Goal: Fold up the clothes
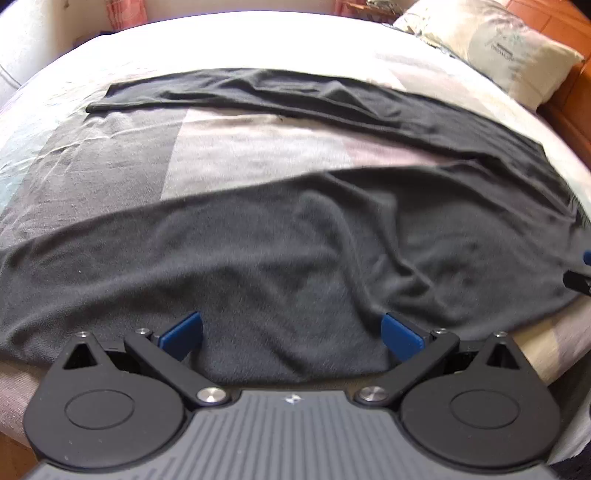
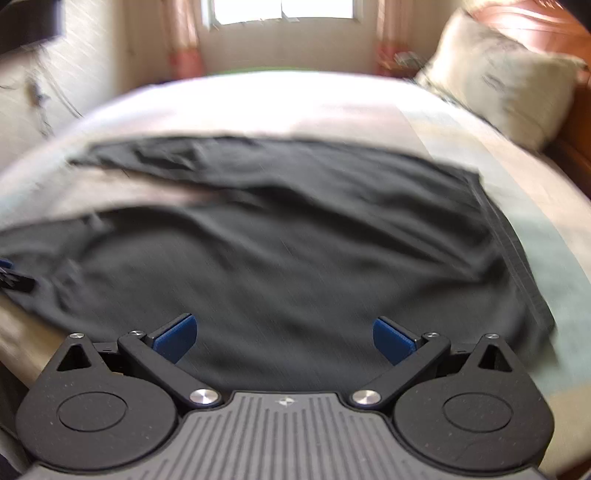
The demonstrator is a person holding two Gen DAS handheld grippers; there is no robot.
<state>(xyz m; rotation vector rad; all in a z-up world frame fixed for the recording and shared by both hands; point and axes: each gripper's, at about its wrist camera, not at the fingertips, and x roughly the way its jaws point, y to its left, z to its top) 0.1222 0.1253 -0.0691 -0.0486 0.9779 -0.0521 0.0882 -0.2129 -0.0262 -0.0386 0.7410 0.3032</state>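
- Room: a bedroom with pale walls; a bright window (image 2: 282, 9) sits at the far end, flanked by pink curtains (image 2: 186, 55). The right wrist view is blurred by motion.
- Bed (image 1: 258, 147): the work surface, filling most of both views. Its cover shows pale pink, white and grey panels, strongly lit at the far side. An orange-brown wooden headboard (image 1: 565, 103) runs along the right edge.
- Trousers (image 1: 295, 251): a dark grey, soft-knit pair lying flat on the bed, with 2 legs spread apart in a V. The near leg crosses the foreground and is wrinkled; the far leg (image 1: 240, 90) stretches away to the left, with bed cover showing between them. The 2 legs join at the right, where a ribbed waistband (image 2: 513, 254) marks the edge.
- Pillow (image 1: 509, 48): cream with a faint print, propped at the far right against the headboard.
- Left gripper (image 1: 291, 332): held just above the near leg, its 2 blue fingers (image 1: 183, 334) spread wide and grasping nothing.
- Right gripper (image 2: 284, 338): held above the upper part of the trousers near the waistband, blue fingers (image 2: 391, 338) likewise spread wide and empty.
- Containers: none can be made out.
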